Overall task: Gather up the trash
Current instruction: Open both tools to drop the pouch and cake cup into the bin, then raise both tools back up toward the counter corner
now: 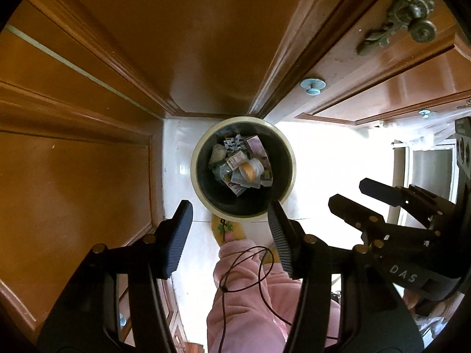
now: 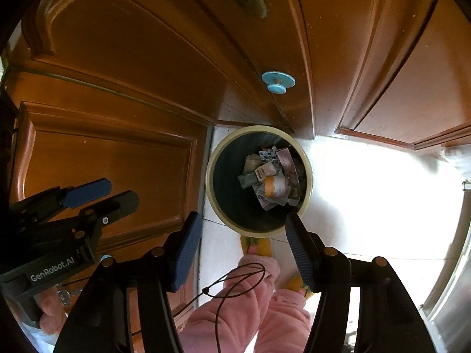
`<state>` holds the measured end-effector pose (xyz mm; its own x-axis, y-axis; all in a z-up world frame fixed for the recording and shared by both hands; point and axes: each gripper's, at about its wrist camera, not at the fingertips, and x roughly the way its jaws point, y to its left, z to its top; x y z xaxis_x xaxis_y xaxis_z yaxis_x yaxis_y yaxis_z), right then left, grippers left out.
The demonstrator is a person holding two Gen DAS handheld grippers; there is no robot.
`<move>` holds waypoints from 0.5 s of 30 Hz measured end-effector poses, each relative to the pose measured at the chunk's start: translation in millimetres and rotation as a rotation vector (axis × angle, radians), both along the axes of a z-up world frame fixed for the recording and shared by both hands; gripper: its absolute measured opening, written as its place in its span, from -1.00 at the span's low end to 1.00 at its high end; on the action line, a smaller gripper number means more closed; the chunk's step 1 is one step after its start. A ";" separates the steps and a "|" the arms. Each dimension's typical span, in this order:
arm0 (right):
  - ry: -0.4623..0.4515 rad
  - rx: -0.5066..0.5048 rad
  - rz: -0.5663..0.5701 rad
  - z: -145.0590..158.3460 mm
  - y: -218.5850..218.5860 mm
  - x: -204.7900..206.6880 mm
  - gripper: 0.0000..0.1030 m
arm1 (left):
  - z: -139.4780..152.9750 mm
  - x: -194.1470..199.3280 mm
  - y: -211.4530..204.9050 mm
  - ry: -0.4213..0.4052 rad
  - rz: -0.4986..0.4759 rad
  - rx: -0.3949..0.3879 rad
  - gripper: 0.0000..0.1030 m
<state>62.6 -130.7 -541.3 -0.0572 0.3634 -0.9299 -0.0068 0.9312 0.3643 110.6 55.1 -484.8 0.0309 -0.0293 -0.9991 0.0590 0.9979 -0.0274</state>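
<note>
A round bin (image 1: 193,170) with a cream rim and a dark inside stands on the white floor in the corner of the wooden cabinets. At its bottom lies trash (image 1: 241,167): crumpled wrappers, small cartons and a tied plastic bag. My left gripper (image 1: 229,209) points straight down above the bin's near rim, open, nothing between its fingers. My right gripper (image 1: 350,192) hangs just to its right, also open. In the right wrist view the bin (image 2: 209,176) and the trash (image 2: 270,179) lie below the open, bare right gripper (image 2: 243,219); the left gripper (image 2: 117,191) shows at the left.
Brown wooden cabinet doors (image 1: 88,176) close in on the left and behind the bin, with a blue knob (image 2: 278,81) and an ornate metal handle (image 1: 412,20). A person's pink padded legs (image 1: 244,294) and yellow slippers (image 1: 228,229) stand just before the bin. Bright white floor (image 1: 323,161) spreads right.
</note>
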 end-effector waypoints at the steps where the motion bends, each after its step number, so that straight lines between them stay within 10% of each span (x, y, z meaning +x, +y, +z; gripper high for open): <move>1: -0.003 0.000 0.000 3.3 -1.3 -1.2 0.16 | 4.2 -2.2 0.5 -0.002 0.001 0.002 -0.03; 15: -0.112 0.027 -0.017 132.6 -5.8 -20.2 0.16 | 150.1 -44.2 -0.8 -0.105 -0.020 -0.031 -0.03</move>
<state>42.4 -136.5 -408.8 0.0526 0.3883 -0.9200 -0.0326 0.9215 0.3870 66.4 54.3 -334.8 0.1346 -0.0614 -0.9890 0.0828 0.9953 -0.0505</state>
